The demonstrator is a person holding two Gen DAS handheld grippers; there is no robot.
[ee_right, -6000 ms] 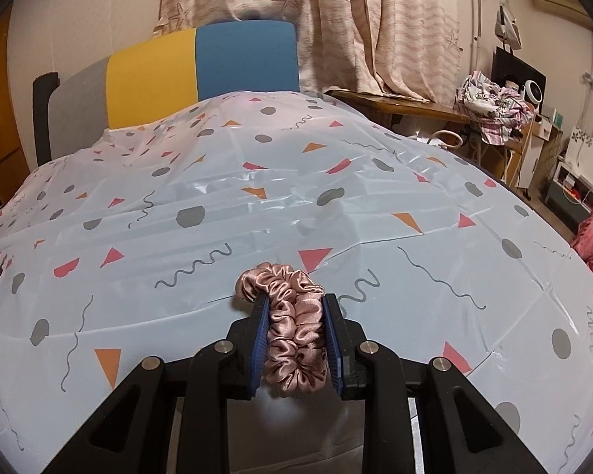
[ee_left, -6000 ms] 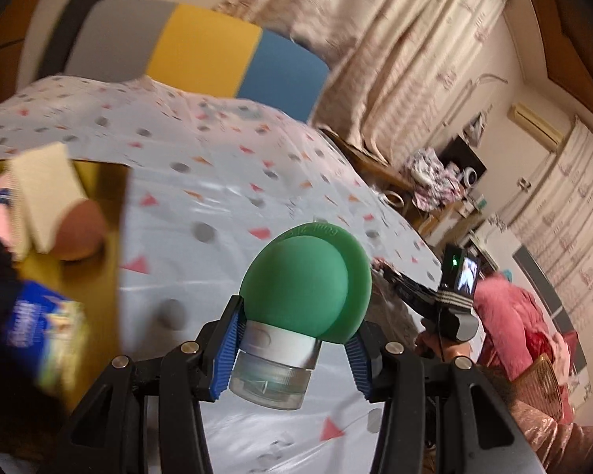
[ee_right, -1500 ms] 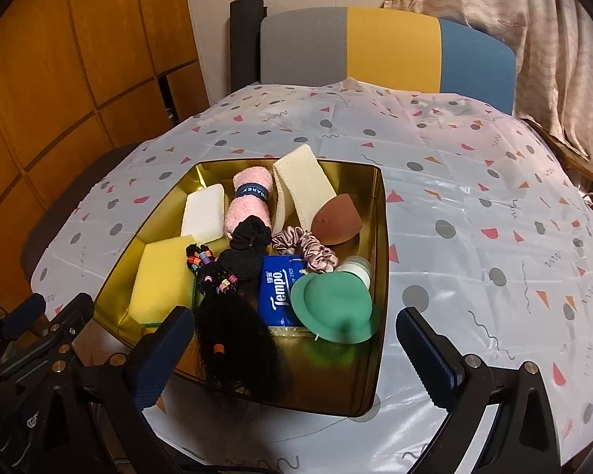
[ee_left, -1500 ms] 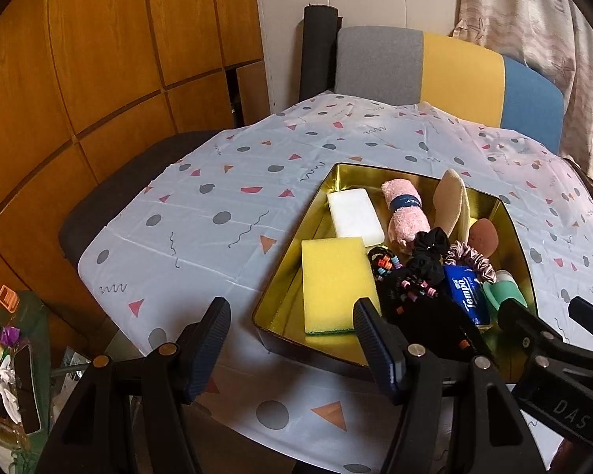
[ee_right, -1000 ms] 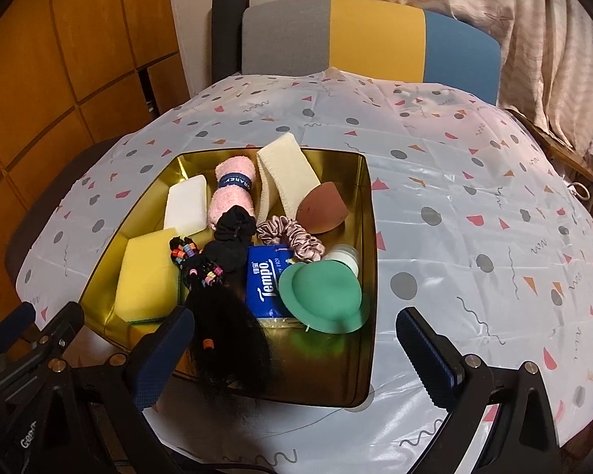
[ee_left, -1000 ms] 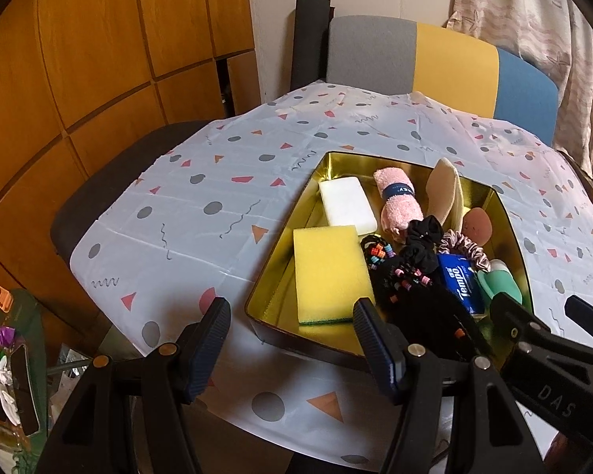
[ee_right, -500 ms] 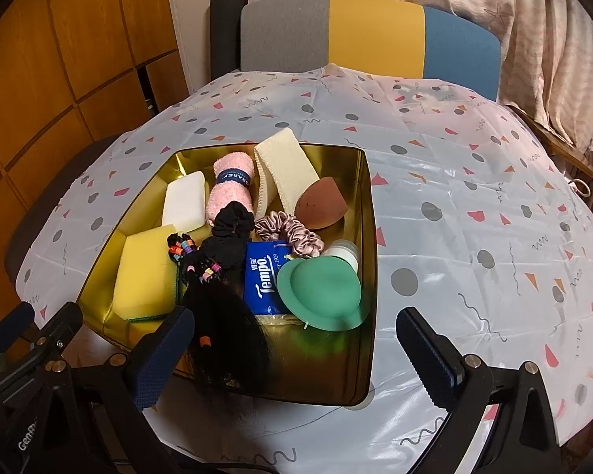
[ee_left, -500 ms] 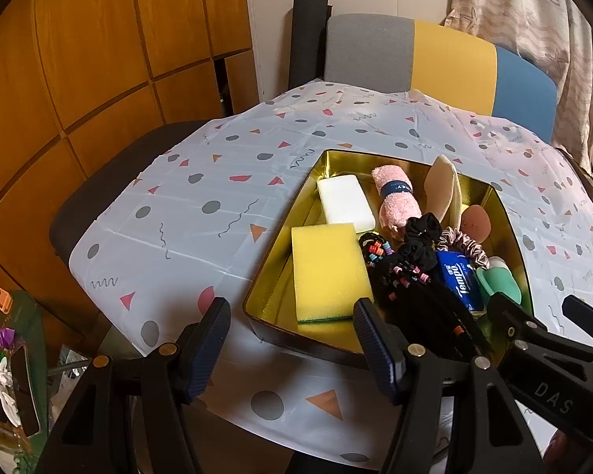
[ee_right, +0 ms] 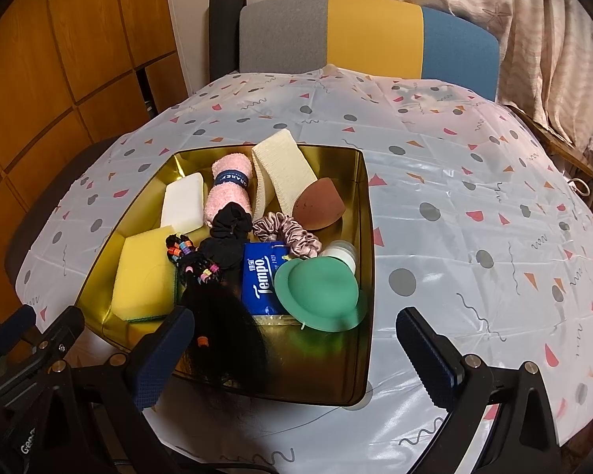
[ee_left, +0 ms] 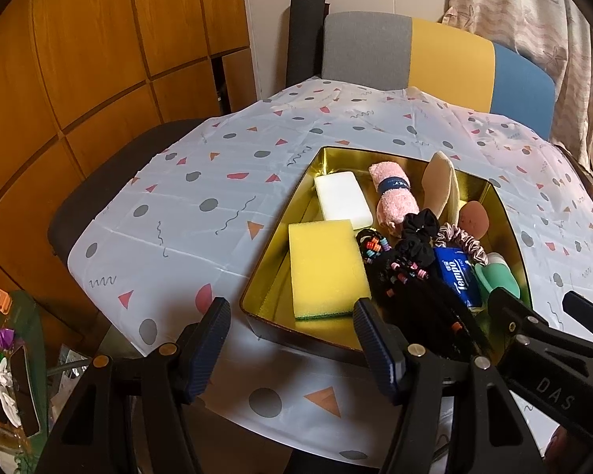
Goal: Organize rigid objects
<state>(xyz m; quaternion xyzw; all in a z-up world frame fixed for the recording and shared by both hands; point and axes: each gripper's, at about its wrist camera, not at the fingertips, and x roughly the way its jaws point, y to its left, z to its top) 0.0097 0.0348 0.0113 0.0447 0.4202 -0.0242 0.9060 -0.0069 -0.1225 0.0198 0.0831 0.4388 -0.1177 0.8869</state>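
A gold tin tray [ee_right: 365, 237] [ee_left: 292, 197] on the patterned tablecloth holds a green-capped bottle [ee_right: 316, 290] [ee_left: 498, 276], pink scrunchie [ee_right: 288, 233] [ee_left: 460, 237], blue Tempo tissue pack [ee_right: 261, 276], yellow sponge [ee_right: 142, 276] [ee_left: 324, 264], white sponge [ee_right: 182, 205], pink rolled towel [ee_right: 229, 189], brown makeup sponge [ee_right: 318, 203], cream pad [ee_right: 282, 170] and black beaded hair piece [ee_right: 217, 308]. My left gripper [ee_left: 292, 343] is open and empty, near the tray's front left corner. My right gripper [ee_right: 296, 355] is open wide and empty, above the tray's near edge.
A grey, yellow and blue chair back [ee_right: 367, 35] stands behind the table. Wooden wall panels [ee_left: 79, 59] are on the left. A curtain [ee_right: 553, 39] hangs at the right. Clutter lies on a low surface [ee_left: 4, 355] at the lower left.
Six seconds ago the left gripper held the green-capped bottle and the right held the pink scrunchie; both items now lie in the tray. Over the last second both grippers barely moved.
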